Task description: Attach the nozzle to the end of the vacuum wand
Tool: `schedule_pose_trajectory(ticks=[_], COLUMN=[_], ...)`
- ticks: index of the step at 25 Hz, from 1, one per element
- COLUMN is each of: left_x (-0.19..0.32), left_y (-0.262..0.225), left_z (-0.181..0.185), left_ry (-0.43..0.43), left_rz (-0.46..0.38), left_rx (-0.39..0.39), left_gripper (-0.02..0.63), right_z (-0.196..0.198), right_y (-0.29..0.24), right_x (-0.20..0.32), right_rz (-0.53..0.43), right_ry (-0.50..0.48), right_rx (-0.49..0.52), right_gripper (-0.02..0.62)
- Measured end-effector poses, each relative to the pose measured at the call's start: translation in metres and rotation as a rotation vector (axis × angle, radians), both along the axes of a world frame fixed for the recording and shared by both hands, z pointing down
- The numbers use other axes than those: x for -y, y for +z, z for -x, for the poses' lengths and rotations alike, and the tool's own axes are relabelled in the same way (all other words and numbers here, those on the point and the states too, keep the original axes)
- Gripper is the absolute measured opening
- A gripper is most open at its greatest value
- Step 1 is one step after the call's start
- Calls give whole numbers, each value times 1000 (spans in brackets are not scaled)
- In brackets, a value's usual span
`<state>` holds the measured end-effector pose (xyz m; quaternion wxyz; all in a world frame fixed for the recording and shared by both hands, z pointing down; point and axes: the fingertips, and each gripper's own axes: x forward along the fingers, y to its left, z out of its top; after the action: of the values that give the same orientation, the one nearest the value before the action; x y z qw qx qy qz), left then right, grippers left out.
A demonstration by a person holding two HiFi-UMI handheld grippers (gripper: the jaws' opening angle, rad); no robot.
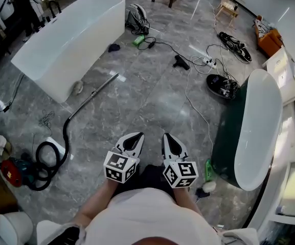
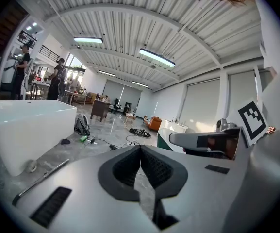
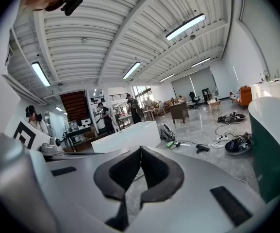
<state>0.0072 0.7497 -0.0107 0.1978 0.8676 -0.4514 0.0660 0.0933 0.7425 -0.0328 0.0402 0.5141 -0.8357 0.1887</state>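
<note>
The vacuum wand (image 1: 93, 92), a thin metal tube, lies on the marble floor ahead and to the left. It joins a black hose (image 1: 52, 157) that loops back to the red vacuum body (image 1: 12, 171). The black nozzle (image 1: 181, 62) lies apart from it, farther off to the right, by the cables. My left gripper (image 1: 138, 135) and right gripper (image 1: 166, 136) are held side by side above the floor, both shut and empty, well short of either part. The left gripper view shows its gripper (image 2: 140, 147), the wand (image 2: 42, 176) and the nozzle (image 2: 112, 147). The right gripper view shows its gripper (image 3: 140, 148) and the nozzle (image 3: 203, 148).
A white bathtub (image 1: 70, 40) stands at the far left and touches the wand's far end. A green-and-white bathtub (image 1: 254, 131) stands close on the right. Cables and a power strip (image 1: 208, 61) trail past the nozzle, near a dark round device (image 1: 223, 86). A backpack (image 1: 136, 18) lies beyond.
</note>
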Motion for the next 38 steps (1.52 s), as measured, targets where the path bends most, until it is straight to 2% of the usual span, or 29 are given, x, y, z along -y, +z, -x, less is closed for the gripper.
schedule_pose_trajectory(ticks=[8,15,20,26,30,38], left_x=[5,34,82,161,210,272], left_y=[12,13,14,5,1,4], left_z=[21,16,7,-13,-33,-57], left_ry=[-6,-15,-31,-51,-51,-71], left_rz=[17,12,6,-9,-23,-9], left_rx=[4,5,5,-2,-5,-6], left_gripper=[11,11,11,11,11,11], right_z=[14,11,3,-19,-41,-68], right_y=[3,-3,1,-9,-10,-10], right_x=[3,34,82,170,224,290], right_rz=[-32,-76,-72,-94,-92,-87], right_ry=[27,50,31,10,30,12], right_rx=[-7,-11,8,10,-5,2], right_gripper=[15,15,15,15,15,15])
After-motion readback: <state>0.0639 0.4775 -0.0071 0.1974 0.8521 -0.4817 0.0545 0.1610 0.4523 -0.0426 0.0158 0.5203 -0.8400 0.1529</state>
